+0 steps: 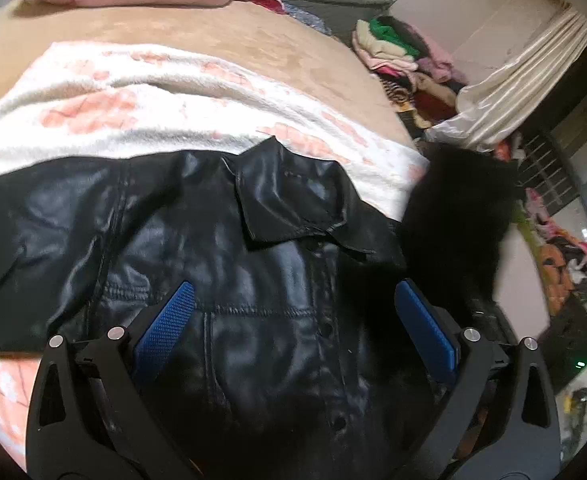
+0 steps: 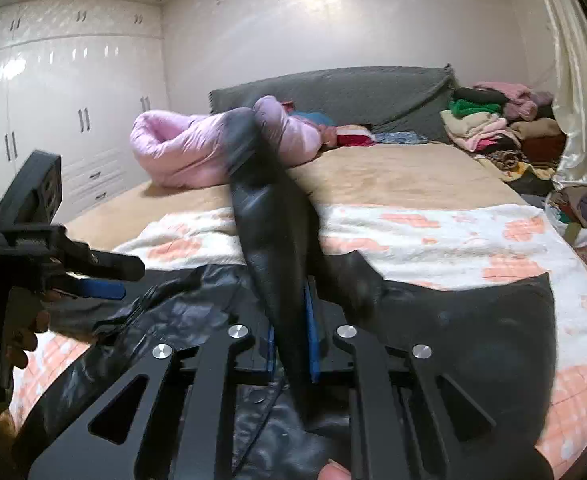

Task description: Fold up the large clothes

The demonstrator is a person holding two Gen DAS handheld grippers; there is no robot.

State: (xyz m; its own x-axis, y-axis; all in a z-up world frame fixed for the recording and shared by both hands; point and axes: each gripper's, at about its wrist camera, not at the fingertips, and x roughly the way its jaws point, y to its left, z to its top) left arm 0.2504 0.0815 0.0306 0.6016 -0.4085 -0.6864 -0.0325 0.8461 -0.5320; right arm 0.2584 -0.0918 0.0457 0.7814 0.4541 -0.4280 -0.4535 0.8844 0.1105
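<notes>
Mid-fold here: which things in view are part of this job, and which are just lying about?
In the job:
black leather jacket
right gripper, shut on its sleeve
left gripper, open

Lying about:
pink puffy quilt
heap of mixed clothes
white-and-peach blanket

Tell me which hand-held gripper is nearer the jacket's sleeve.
Right. The right hand-held gripper is shut on the black sleeve, lifting it. The left hand-held gripper hangs open above the jacket's front, touching nothing.
</notes>
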